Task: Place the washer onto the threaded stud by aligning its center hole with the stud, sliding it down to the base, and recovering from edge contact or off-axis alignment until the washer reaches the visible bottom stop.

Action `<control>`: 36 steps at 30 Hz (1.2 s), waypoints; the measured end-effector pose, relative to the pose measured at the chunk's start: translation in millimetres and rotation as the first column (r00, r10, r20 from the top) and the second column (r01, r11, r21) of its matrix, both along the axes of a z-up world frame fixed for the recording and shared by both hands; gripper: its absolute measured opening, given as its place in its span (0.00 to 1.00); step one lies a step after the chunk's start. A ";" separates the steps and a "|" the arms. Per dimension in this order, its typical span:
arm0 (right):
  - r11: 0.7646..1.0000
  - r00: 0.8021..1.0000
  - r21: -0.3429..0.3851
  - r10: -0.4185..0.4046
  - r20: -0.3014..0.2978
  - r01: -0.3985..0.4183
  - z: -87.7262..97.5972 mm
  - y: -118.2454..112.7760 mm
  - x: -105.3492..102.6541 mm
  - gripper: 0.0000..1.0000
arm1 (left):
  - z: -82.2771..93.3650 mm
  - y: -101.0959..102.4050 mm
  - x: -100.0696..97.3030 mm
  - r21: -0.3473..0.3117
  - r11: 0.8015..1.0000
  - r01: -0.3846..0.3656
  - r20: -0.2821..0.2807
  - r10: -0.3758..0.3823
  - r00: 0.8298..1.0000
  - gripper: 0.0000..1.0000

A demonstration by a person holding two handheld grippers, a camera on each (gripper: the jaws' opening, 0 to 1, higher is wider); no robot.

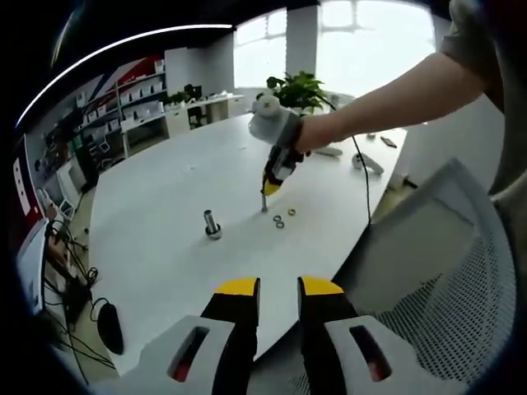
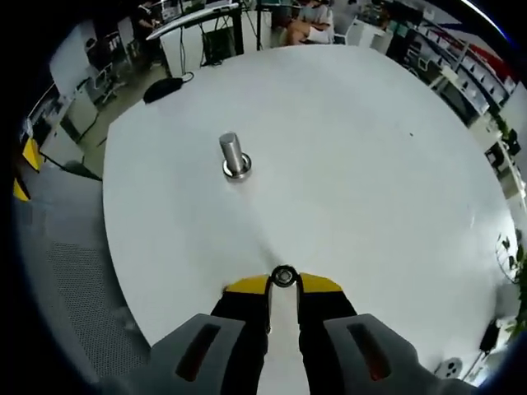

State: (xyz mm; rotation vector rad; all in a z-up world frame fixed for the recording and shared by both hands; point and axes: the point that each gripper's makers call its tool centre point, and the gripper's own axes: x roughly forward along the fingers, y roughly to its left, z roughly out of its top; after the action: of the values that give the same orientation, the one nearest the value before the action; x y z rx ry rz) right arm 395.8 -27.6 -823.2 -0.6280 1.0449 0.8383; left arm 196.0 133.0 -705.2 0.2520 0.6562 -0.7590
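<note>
- The washer point(image 2: 284, 276) was clamped between the fingers of the right gripper point(image 2: 284, 284), low over the white surface point(image 2: 370, 164).
- The threaded stud point(image 2: 234, 155) stood upright, well apart from it.
- The left gripper point(image 1: 279, 286) had its fingers slightly apart, holding nothing.
- Two more washers point(image 1: 285, 217) lay on the surface.

Yellow-tipped grey hand-held gripper point(image 2: 284, 288), white glove point(image 1: 274, 125)

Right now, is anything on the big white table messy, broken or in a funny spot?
Nothing looks wrong. The metal post stands upright on the table. The right claw pinches one small ring, and two spare rings lie flat nearby.
</note>
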 end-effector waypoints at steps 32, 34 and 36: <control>0.997 0.998 -0.076 -0.004 -0.069 -0.001 -48.5 -9.7 1.9 0.15 | -1.2 1.9 -0.7 0.004 1.000 -0.004 -0.005 0.004 1.000 0.15; 0.997 0.998 -0.071 -0.012 -0.066 0.007 -47.8 -9.5 2.9 0.15 | -0.6 1.9 -0.3 0.003 1.000 -0.005 -0.002 0.005 1.000 0.15; 0.997 0.998 -0.072 -0.008 -0.065 0.003 -47.4 -9.5 2.3 0.15 | -0.9 1.9 -0.4 0.001 1.000 -0.006 -0.004 0.006 1.000 0.15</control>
State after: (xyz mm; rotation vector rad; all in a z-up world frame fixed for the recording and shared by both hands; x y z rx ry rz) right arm 398.1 -37.0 -870.6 -0.6613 1.1395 0.8238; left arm 195.7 134.9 -706.1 0.2487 0.6610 -0.7534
